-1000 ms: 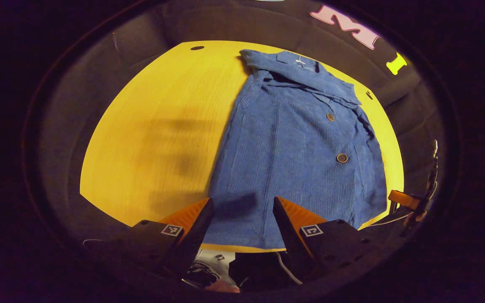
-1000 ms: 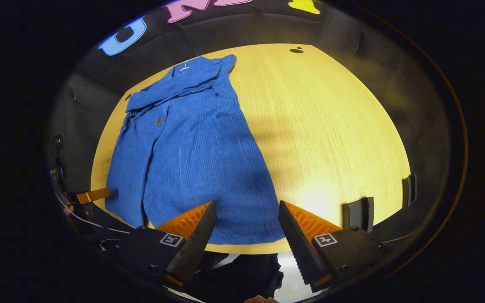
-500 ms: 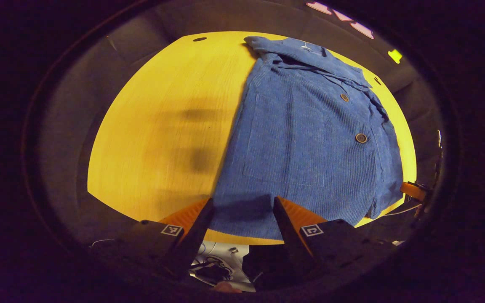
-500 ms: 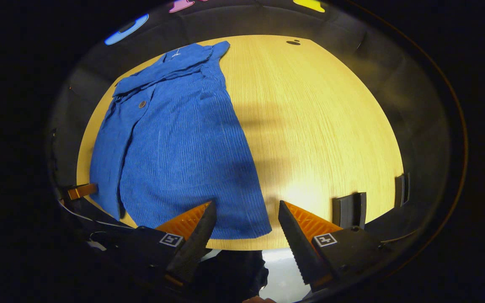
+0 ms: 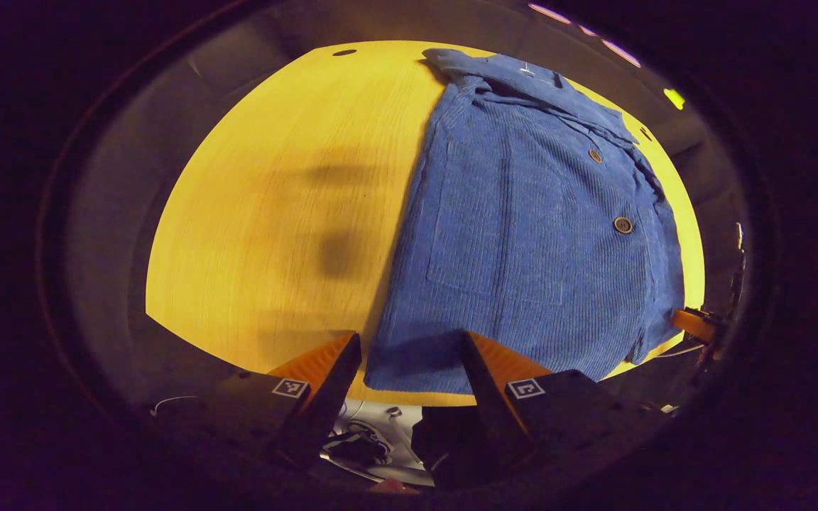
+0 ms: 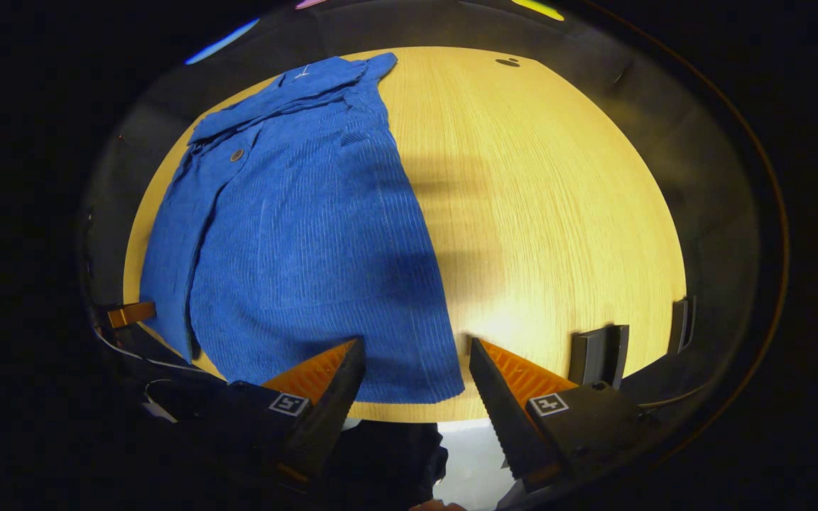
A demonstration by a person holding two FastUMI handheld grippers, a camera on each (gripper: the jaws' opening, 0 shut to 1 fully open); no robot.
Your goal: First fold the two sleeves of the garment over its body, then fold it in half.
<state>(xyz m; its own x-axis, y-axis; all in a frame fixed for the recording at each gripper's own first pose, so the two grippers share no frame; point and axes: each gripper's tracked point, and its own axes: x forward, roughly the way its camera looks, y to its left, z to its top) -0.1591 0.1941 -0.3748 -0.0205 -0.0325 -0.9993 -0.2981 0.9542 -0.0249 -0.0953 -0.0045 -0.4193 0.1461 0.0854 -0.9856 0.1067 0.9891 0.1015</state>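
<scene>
A blue corduroy jacket (image 5: 522, 213) lies flat on a yellow wooden table (image 5: 274, 213), collar at the far end, hem near the front edge. Both sleeves lie folded over its body. My left gripper (image 5: 409, 348) stands open just above the hem's left corner, nothing between its fingers. In the right gripper view the same jacket (image 6: 295, 227) covers the left half of the table (image 6: 558, 213). My right gripper (image 6: 415, 355) is open over the hem's right corner. The left gripper's finger (image 6: 131, 313) shows at the far left, and the right gripper's finger (image 5: 693, 324) at the far right of the left gripper view.
Two dark brackets (image 6: 597, 353) clamp the table's front edge at the right in the right gripper view. A small dark hole (image 6: 507, 62) sits near the table's far edge. Black cloth surrounds the table. Cables and floor (image 5: 373, 447) show below the front edge.
Both grippers have moved forward and lower over the hem, so the jacket looms larger. Both stay open and the jacket has not moved.
</scene>
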